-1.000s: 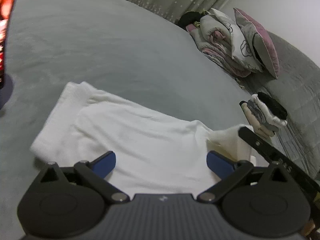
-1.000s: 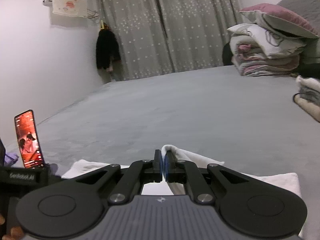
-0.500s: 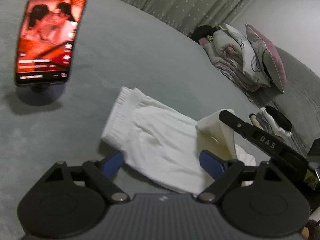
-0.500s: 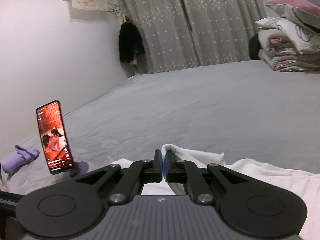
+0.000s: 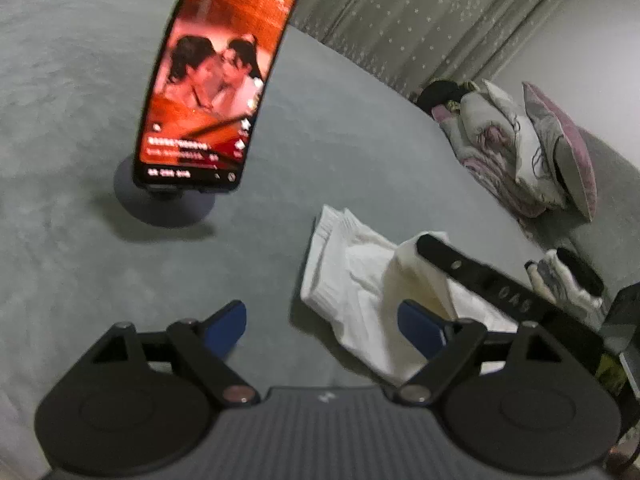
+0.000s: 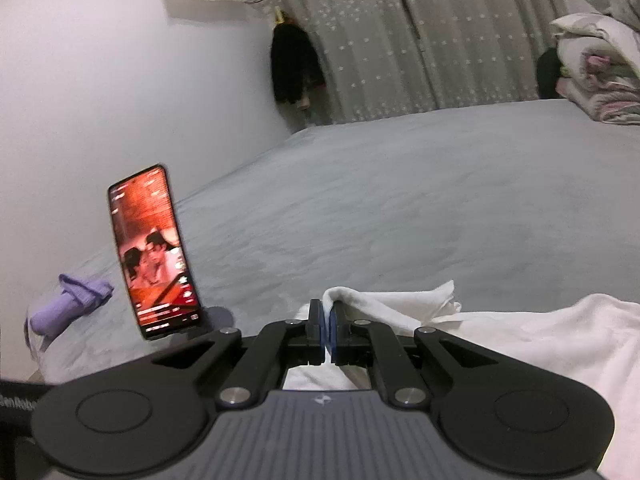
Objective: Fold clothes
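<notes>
White garment [image 5: 352, 280] lies partly folded on grey bed [image 5: 80, 240], one fold lifted off bed surface. Right gripper [image 6: 325, 330] clamped on lifted fold, jaws together. Left gripper [image 5: 320, 326] spread wide, empty, above bed beside garment's edge. Phone [image 5: 216, 80] upright on stand, lit. Bedding stack [image 5: 520, 148] toward far edge.

Grey bed [image 6: 400, 208] — star-dotted grey curtains [image 6: 420, 32] behind, plain white wall [image 6: 100, 100] alongside, dim light.
</notes>
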The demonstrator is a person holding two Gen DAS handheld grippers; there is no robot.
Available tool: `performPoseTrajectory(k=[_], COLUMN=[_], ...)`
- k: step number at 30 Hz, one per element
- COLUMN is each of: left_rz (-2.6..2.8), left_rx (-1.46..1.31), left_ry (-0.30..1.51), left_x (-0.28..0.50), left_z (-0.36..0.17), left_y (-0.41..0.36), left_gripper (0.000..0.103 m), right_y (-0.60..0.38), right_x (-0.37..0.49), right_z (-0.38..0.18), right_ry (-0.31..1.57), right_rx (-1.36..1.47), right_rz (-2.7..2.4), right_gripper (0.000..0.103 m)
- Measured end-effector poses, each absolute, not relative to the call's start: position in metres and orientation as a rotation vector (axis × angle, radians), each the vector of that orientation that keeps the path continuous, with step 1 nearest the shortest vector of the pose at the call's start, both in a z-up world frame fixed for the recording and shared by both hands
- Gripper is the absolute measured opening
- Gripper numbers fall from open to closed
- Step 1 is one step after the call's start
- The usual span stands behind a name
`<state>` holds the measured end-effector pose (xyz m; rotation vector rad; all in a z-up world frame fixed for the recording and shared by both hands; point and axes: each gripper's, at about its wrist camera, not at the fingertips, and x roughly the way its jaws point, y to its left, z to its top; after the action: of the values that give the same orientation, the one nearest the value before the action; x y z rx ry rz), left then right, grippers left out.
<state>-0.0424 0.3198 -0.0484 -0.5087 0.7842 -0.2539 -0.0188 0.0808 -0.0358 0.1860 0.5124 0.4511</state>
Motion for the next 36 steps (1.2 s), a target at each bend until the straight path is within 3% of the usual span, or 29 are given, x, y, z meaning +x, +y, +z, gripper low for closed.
performPoseTrajectory(k=[17,20,25,36], left_rz=[-0.2,-0.201,-0.197,-0.209], left_rx=[-0.595,-0.592,-0.594,-0.588], left_ry=[0.739,0.738,0.717,0.7], left_x=[-0.038,-0.038,-0.039,-0.034], left_z=[-0.046,-0.046,-0.043,-0.041], left_y=[0.349,0.346,0.344,0.335], left_gripper=[0.083,0.082,0.08,0.073], right_y=[0.119,0.116,0.11,0.086], right_x=[-0.01,-0.01,-0.013,-0.028], right_z=[-0.07,-0.069,-0.067,-0.059], right_ry=[0.641,0.637,0.64,0.636], right_rx=[0.155,0.179,0.228,0.203], right_rz=[0.554,0.603,0.722,0.704], right_gripper=[0.008,0.013,0.031,0.04])
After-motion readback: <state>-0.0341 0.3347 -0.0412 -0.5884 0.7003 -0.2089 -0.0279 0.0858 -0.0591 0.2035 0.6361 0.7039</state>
